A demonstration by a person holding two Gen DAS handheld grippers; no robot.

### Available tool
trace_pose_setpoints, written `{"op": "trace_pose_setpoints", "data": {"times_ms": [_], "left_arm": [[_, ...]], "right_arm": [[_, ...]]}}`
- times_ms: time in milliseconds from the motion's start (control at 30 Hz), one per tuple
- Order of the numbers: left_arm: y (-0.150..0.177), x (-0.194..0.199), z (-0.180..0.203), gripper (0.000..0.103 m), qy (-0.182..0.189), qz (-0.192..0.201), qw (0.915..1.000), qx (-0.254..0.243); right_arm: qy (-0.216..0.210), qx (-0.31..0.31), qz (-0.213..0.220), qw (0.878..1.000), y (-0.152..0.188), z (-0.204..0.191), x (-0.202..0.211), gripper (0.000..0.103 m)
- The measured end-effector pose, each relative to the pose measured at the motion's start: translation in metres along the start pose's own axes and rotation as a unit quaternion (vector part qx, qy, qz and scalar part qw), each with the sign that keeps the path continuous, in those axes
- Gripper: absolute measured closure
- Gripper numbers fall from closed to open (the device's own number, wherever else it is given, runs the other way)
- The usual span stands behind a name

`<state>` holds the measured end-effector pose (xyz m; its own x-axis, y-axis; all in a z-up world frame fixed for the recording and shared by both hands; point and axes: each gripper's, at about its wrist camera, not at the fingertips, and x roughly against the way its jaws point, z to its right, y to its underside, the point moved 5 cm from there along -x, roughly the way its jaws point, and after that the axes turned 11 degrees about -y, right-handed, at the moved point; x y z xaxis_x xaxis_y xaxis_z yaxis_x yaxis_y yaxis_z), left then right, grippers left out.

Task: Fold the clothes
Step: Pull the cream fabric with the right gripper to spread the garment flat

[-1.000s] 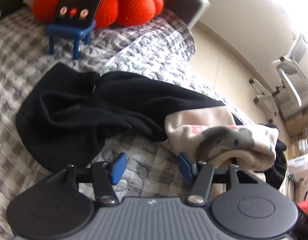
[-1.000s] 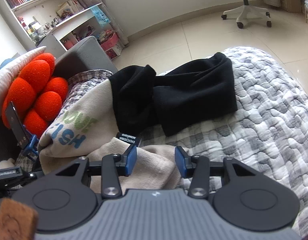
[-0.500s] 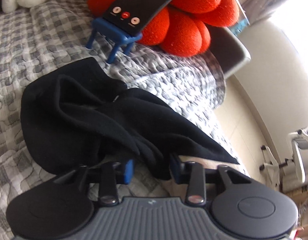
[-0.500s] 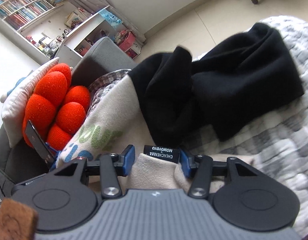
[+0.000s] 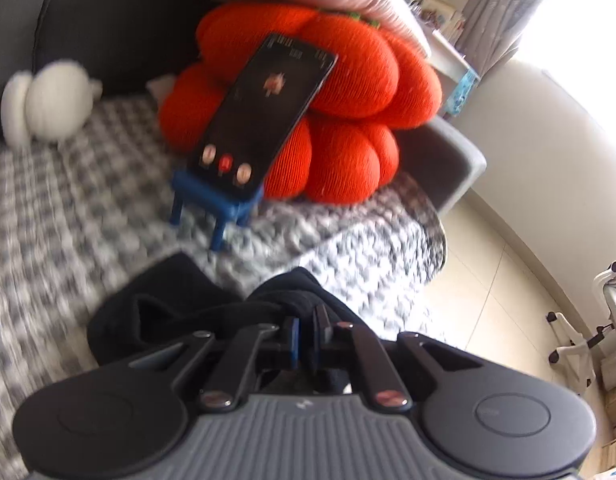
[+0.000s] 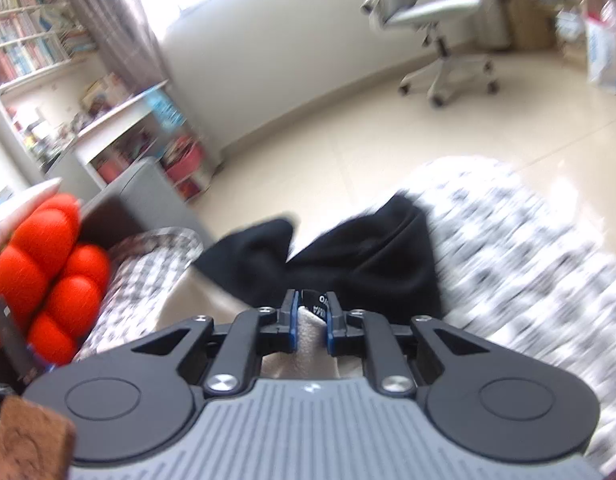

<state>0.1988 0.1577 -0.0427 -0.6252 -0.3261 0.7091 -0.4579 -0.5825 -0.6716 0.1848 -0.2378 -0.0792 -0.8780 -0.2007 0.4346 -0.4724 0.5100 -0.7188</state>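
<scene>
Black garment point(image 5: 176, 316) is seen bunched on the grey checked quilt point(image 5: 68, 216), and a fold of it is clamped between the closed left tongs point(image 5: 306, 338). The right tongs point(image 6: 311, 322) are pinched on the collar of a beige garment point(image 6: 308, 336) (its black label showing between the pads), with the black cloth just beyond. An orange cushion point(image 5: 347, 112) and a propped phone point(image 5: 264, 116) are set behind.
</scene>
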Motion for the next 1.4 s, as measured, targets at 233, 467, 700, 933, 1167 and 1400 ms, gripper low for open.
{"op": "trace_pose_setpoints", "data": {"times_ms": [233,467,700,933,1167,1400], "left_arm": [[-0.027,-0.019,0.034,0.097,-0.006,0.023,0.9972,-0.070],[-0.020,-0.054,0.058,0.096,-0.003,0.001,0.9935,-0.114],[0.002,-0.041,0.049,0.051,0.038,-0.043,0.9896,-0.131],[0.033,-0.017,0.023,0.034,0.036,-0.134,0.9802,-0.141],[0.077,0.016,0.016,0.036,0.068,-0.194,0.9678,-0.146],[0.111,0.031,0.025,0.048,0.127,-0.178,0.9645,-0.148]], "right_arm": [[0.036,-0.042,0.026,0.998,-0.020,0.041,0.008,0.088],[0.055,-0.052,0.014,0.997,-0.017,0.057,0.003,0.088],[0.022,-0.055,-0.004,0.998,-0.014,0.055,0.005,0.070],[0.008,-0.028,-0.022,0.999,-0.018,0.039,0.020,0.045],[-0.001,0.008,-0.066,0.998,-0.015,0.024,0.039,0.042],[-0.077,0.074,-0.110,0.988,0.011,-0.017,0.046,0.041]]}}
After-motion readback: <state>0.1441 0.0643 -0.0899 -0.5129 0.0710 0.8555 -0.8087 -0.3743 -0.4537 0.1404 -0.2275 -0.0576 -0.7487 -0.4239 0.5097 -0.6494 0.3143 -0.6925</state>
